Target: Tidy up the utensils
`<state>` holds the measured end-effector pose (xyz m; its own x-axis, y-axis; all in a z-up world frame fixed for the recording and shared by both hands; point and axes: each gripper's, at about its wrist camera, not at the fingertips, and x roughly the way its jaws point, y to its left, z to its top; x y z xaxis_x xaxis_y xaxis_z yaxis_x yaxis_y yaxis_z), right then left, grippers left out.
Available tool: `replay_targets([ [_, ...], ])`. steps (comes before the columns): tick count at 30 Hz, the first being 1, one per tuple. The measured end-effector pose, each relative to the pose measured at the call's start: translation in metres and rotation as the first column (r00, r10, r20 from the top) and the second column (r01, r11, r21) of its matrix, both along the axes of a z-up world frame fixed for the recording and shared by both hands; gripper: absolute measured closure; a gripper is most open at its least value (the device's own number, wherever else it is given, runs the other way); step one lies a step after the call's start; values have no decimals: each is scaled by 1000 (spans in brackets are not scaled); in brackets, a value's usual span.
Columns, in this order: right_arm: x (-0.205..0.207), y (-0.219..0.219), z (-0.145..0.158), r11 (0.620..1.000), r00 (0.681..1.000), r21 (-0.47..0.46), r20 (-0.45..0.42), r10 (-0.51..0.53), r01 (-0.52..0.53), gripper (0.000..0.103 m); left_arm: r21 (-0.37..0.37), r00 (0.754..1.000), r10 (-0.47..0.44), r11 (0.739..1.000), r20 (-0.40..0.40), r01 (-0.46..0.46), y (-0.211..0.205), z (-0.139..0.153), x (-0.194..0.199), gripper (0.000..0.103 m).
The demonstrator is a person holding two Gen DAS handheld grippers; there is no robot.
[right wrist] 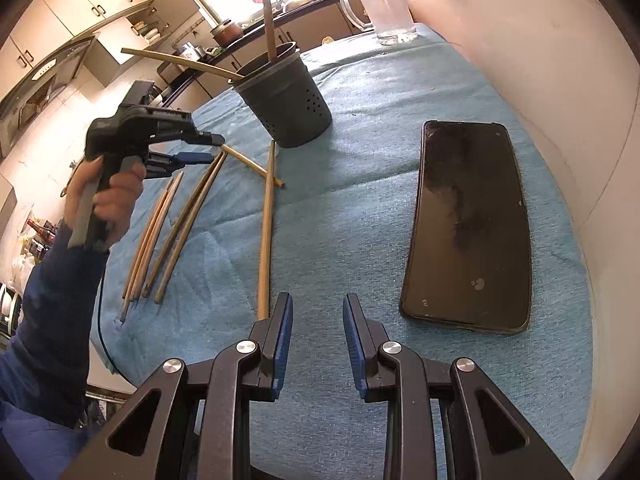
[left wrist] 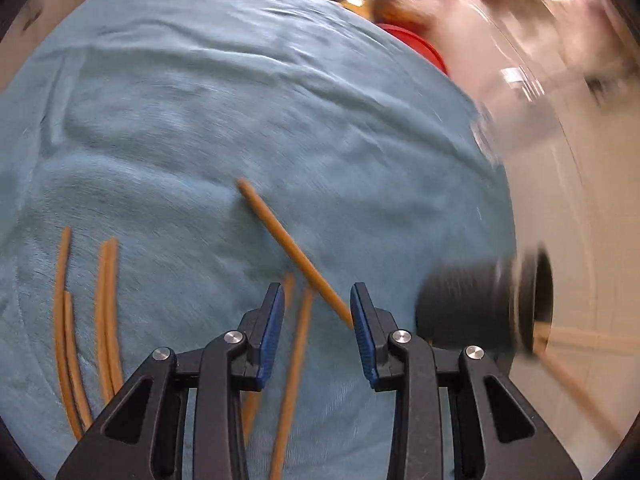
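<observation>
Left wrist view, claw: we see the left gripper (left wrist: 318,304) at bottom centre, jaws apart, nothing between the pads.
Left wrist view, nearest thing: one chopstick (left wrist: 294,250) runs diagonally from mid-frame down to the inner face of the right finger; whether it touches we cannot tell.
Left wrist view, other sticks: the loose chopsticks (left wrist: 106,320) lie lengthwise at lower left on the blue cloth (left wrist: 240,100).
Left wrist view, goal: the dark holder (left wrist: 476,304) sits blurred at right, beside the claw.
Right wrist view, claw: the right gripper (right wrist: 318,320) at bottom centre stands apart and empty.
Right wrist view, relation: the left gripper (right wrist: 200,148), in a hand (right wrist: 108,196) at mid-left, hovers just over the sticks' far ends, so we judge it the nearer arm; their long axes point towards the holder (right wrist: 286,96) at upper centre, which already has two sticks.
Right wrist view, bystanders: a phone (right wrist: 472,220) lies at right, a jug (right wrist: 384,4) at top.
Writing: small print on the left gripper's body is too small to read.
</observation>
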<state>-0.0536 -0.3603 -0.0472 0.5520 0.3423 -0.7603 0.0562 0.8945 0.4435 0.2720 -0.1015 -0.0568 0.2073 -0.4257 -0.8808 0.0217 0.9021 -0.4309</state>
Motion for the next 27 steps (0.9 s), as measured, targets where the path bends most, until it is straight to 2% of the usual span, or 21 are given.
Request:
replay_targets([
  [3, 1, -1, -3, 1000, 1000, 6, -4, 5, -5, 75, 15, 998, 62, 998, -12, -62, 10, -5, 19, 70],
  [5, 3, -2, -4, 1000, 1000, 7, -4, 9, -9, 75, 5, 997, 71, 997, -13, -71, 13, -7, 27, 70],
  [9, 6, -2, -4, 1000, 1000, 7, -2, 12, -12, 75, 51, 998, 68, 996, 14, -69, 2, -4, 40, 71],
  [12, 7, -1, -3, 1000, 1000, -1, 0, 14, -14, 75, 122, 999, 30, 992, 40, -35, -17, -12, 35, 95],
  [15, 10, 1, 2, 1000, 1000, -15, 2, 18, -18, 75, 114, 996, 11, 993, 87, -21, -13, -8, 27, 103],
  [19, 18, 10, 10, 998, 999, -45, 7, 38, -38, 73, 16, 995, 2, 1000, 99, -3, 7, 1, 10, 103],
  [22, 32, 19, 16, 997, 999, -60, 14, 51, -50, 72, -26, 988, -12, 1000, 154, 16, 19, 21, -3, 103],
  [25, 50, 29, 18, 996, 998, -70, 12, 55, -54, 69, -54, 989, -7, 998, 149, 15, 27, 26, -3, 103],
  [27, 62, 36, 17, 996, 999, -73, 12, 52, -51, 62, -57, 992, -1, 998, 130, 8, 31, 25, -1, 103],
])
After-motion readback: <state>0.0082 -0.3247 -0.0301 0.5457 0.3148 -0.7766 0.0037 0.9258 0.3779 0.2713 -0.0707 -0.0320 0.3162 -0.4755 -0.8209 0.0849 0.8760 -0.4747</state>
